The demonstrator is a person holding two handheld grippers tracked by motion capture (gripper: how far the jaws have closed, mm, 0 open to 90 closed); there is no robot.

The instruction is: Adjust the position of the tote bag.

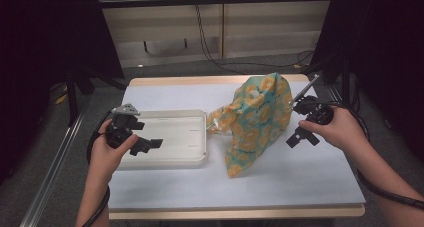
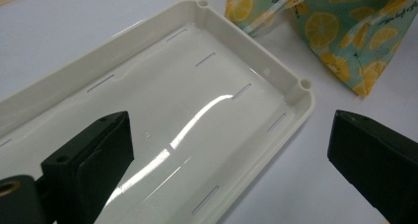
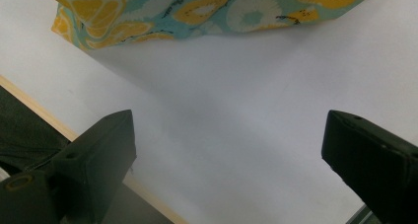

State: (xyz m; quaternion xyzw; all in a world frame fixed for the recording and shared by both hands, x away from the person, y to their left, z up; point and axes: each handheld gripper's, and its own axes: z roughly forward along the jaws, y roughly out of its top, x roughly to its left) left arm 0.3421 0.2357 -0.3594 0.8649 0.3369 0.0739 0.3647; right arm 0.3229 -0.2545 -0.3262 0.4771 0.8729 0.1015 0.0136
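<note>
Lemon-print bag (image 1: 257, 118) stands on the white tabletop (image 1: 310, 172) just right of the cream tray (image 1: 172, 157), high view. Left gripper view: my left hand-held gripper (image 2: 226, 150), jaws wide, empty, above the tray. Right gripper view: my right hand-held gripper (image 3: 226, 150), wide, empty, near the bag.

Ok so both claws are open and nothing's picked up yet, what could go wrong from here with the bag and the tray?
1. The lemon-print bag stands slumped and soft, leaning toward the white tray; a nudge from the right claw could topple it.
2. The left claw hovers open over the tray, whose glossy, shallow rim may slip from a pinch.
3. A pinch on the loose fabric may catch just one layer.
</note>
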